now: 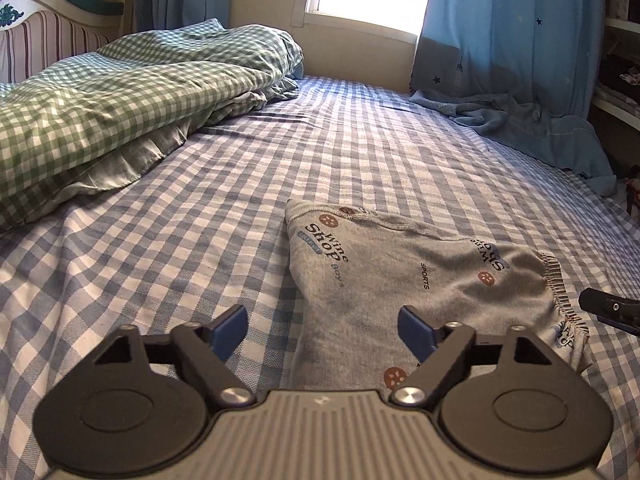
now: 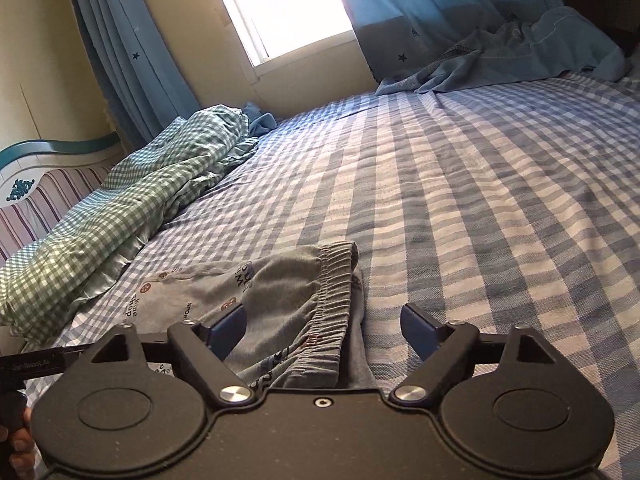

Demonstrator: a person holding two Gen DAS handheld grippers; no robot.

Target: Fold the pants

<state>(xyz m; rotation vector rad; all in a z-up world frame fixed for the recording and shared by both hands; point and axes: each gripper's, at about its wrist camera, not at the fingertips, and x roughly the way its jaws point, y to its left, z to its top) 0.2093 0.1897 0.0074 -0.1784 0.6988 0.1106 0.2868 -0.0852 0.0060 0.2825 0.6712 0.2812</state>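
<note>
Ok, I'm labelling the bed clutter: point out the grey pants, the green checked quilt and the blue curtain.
grey pants (image 1: 400, 276): left wrist view, middle of the fabric.
green checked quilt (image 1: 120, 96): left wrist view, top of the heap.
blue curtain (image 1: 508, 20): left wrist view, upper hanging part.

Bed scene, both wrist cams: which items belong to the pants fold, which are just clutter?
Job:
- grey printed cotton pants, lying partly folded on the blue checked bedsheet
- left gripper, open
- right gripper, open, above the elastic waistband

Lying about:
- green gingham duvet, bunched by the headboard
- crumpled blue cloth under the star-print curtain
</note>
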